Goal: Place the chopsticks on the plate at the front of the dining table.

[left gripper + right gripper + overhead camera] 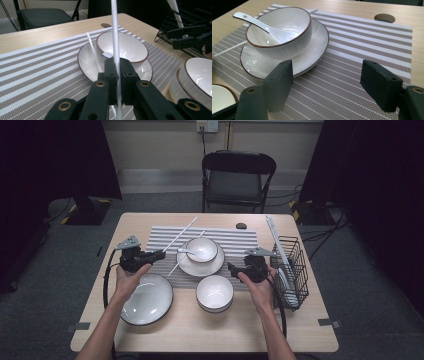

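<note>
White plastic chopstick is clamped between the closed fingers of the left gripper, long axis running up and away toward the bowl on its plate, while the right gripper hangs wide open, empty, just beside the plate.

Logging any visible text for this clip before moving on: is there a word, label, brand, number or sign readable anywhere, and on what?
None can be read. The bowls, plate, spoon, striped mat, wire rack and both grippers show no lettering. The wall outlet plate is too small and blurred to tell whether it carries any marking.
</note>
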{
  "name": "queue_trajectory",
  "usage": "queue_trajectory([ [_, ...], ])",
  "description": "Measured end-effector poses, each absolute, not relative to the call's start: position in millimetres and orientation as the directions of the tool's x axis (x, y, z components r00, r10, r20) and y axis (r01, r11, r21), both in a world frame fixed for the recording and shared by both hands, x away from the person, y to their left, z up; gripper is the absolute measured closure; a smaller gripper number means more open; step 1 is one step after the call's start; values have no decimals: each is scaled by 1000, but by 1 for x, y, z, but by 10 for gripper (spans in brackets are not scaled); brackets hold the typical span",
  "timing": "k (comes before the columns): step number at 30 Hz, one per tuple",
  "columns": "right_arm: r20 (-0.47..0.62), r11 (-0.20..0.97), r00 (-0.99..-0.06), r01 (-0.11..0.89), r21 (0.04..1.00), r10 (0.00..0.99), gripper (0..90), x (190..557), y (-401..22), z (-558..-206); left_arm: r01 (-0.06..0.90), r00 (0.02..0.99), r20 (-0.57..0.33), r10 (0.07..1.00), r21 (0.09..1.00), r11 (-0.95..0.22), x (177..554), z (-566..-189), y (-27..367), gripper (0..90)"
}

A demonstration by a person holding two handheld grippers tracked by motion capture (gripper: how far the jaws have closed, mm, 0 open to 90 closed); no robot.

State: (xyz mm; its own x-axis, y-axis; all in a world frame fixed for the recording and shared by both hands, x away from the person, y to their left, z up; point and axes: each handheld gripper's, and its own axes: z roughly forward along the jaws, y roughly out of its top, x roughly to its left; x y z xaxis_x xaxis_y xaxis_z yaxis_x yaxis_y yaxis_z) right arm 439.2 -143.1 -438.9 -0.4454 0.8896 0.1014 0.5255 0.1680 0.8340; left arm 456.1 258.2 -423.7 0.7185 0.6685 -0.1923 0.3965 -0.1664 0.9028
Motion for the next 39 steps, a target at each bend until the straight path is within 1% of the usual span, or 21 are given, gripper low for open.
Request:
queue_trajectory([
  [8,111,156,-425,544,824,898,257,439,-147,-452,424,700,-213,682,892,-156,463,-431,261,857],
  [14,99,176,-418,569,803,903,258,439,-149,-461,450,681,-219,699,878,-164,468,-438,260,858],
  [18,65,202,-418,561,803,906,263,437,-149,-465,449,680,-212,702,877,-170,468,-438,258,858],
  [23,67,211,-425,574,791,903,237,433,-145,-474,480,669,-227,708,859,-178,472,-445,256,857],
  [30,61,226,-426,590,775,902,231,431,-145,-485,505,647,-240,724,846,-171,478,-451,252,857],
  [32,63,223,-421,595,772,905,213,431,-146,-487,512,642,-244,727,842,-170,479,-453,252,857],
  [35,69,218,-417,602,768,906,211,431,-147,-489,514,644,-238,727,839,-180,481,-455,251,857],
  [38,66,223,-418,604,765,906,205,431,-146,-489,527,641,-249,726,831,-180,483,-458,250,857],
  [39,60,229,-420,602,765,905,211,431,-145,-490,539,626,-258,736,825,-170,485,-460,251,857],
])
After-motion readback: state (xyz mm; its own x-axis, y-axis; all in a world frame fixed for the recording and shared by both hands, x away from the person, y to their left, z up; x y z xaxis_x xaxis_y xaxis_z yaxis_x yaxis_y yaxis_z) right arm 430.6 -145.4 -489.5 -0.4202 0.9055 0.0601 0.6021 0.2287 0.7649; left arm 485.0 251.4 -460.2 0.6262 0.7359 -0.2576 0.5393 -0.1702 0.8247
